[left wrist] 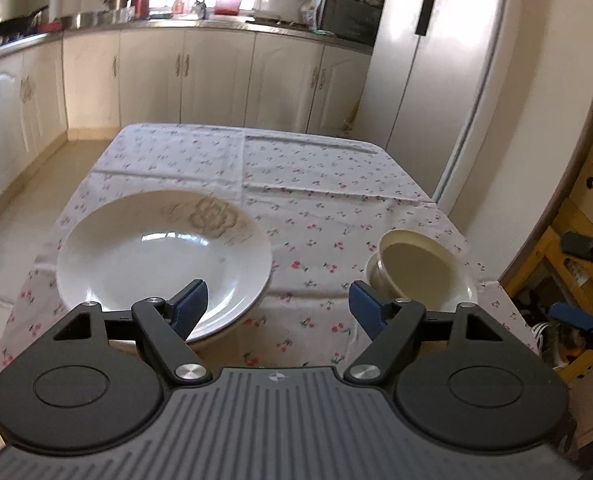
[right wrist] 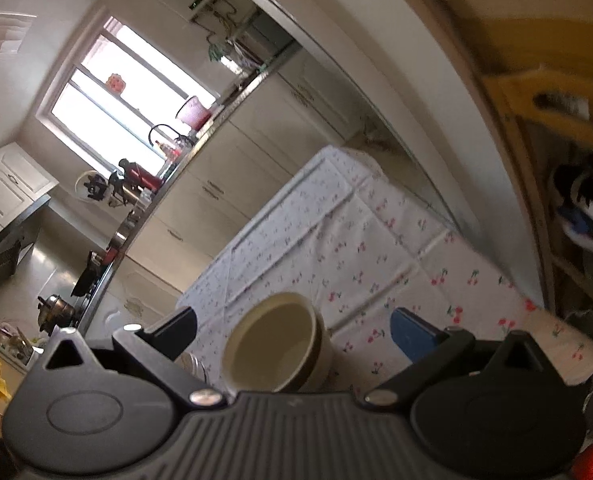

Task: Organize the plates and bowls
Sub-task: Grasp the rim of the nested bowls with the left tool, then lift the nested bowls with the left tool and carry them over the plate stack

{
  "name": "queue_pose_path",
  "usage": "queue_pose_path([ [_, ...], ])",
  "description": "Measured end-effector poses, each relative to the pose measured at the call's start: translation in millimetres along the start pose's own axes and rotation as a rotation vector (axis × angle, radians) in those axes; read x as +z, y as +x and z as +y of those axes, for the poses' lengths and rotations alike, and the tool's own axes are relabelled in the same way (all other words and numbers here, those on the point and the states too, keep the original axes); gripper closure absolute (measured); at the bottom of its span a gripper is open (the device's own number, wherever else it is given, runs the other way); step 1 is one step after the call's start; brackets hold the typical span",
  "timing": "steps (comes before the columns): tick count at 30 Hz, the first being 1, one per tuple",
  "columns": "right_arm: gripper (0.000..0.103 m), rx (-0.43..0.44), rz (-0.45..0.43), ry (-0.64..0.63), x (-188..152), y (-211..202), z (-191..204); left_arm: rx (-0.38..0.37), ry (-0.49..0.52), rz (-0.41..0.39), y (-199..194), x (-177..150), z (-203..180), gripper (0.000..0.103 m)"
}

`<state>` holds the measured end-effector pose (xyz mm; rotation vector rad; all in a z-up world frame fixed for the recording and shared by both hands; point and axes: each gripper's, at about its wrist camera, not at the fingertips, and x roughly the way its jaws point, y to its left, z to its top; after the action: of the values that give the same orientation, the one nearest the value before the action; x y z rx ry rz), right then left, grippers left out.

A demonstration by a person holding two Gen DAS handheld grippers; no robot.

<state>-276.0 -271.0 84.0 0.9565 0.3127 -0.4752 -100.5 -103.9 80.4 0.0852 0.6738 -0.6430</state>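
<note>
Left wrist view: white deep plate (left wrist: pixel 164 256) with a faint floral print sits on the cherry-print tablecloth (left wrist: pixel 320 200) at 9 o'clock. Left gripper (left wrist: pixel 278 304) hovers above the near tabletop edge, jaws wide apart, empty; its left finger overlaps the plate rim in view, contact cannot be told. Cream bowls (left wrist: pixel 412 272), two nested, the upper one tilted, sit at 3 o'clock near the right edge.

Right wrist view, camera rolled: right gripper (right wrist: pixel 296 328) jaws apart, empty, nested bowls (right wrist: pixel 276 344) between the fingers in view, untouched.
</note>
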Motion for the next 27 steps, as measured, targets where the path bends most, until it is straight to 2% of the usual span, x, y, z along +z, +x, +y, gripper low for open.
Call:
queue_pose_path([
  [10, 0.001, 0.087, 0.049, 0.054, -10.9, 21.5, -9.8, -0.023, 0.084, -0.039, 9.8, 3.8, -25.4, 0.007],
  [15, 0.001, 0.106, 0.074, 0.071, -15.0, 32.0, -11.5, -0.048, 0.073, -0.039, 19.4, 4.7, -26.3, 0.009],
  [19, 0.001, 0.118, 0.094, 0.069, -16.8, 41.6, -11.6, -0.071, 0.066, -0.041, 26.2, 6.9, -27.1, 0.014],
  [27, 0.006, 0.152, 0.103, 0.105, -11.2, 56.8, -17.4, -0.119, 0.049, 0.006, 47.7, 14.4, -39.3, 0.024],
])
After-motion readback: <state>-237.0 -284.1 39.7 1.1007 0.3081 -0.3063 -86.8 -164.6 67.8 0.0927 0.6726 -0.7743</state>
